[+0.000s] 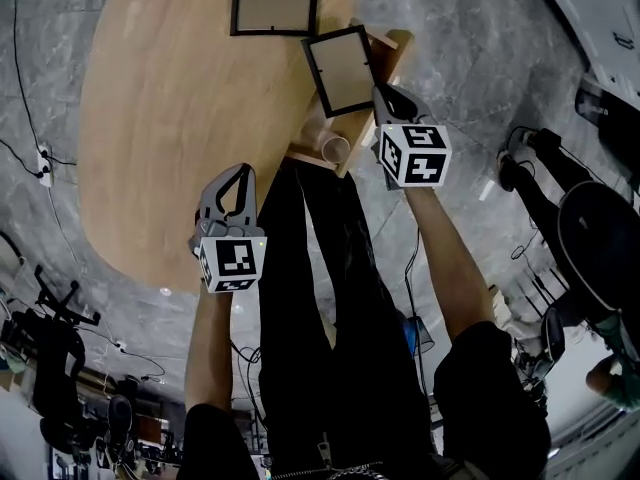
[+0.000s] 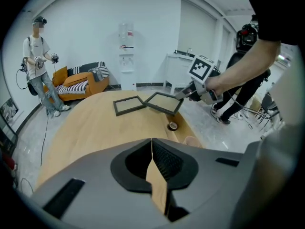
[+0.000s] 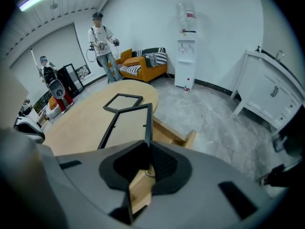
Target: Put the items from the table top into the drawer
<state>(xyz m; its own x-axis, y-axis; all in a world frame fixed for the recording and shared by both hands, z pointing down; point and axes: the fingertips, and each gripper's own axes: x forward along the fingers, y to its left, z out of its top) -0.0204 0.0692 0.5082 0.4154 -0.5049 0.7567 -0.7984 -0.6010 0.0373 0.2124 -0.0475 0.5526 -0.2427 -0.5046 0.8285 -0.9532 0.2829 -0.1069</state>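
Black-rimmed, the picture frame [image 1: 341, 68] is pinched by its near edge in the right hand-held gripper [image 1: 388, 96], whose jaws are closed on that rim. We see it held tilted at the counter's [image 1: 170, 118] right edge, partly above the open wooden drawer [image 1: 398, 40]. Its long axis runs straight out from the jaws and away from us, so the far end points toward the counter's far edge. The drawer lies below and just beside the gripper (a small pale cup [image 1: 335, 149] already sits in it). We judge the coming move to be a lowering, with the far end brought off the counter's edge. The left hand-held gripper [image 1: 230, 190] hangs over the counter's near edge with its jaws together on nothing. A second frame [image 1: 275, 8] lies flat at the far edge, nearer the right hand.
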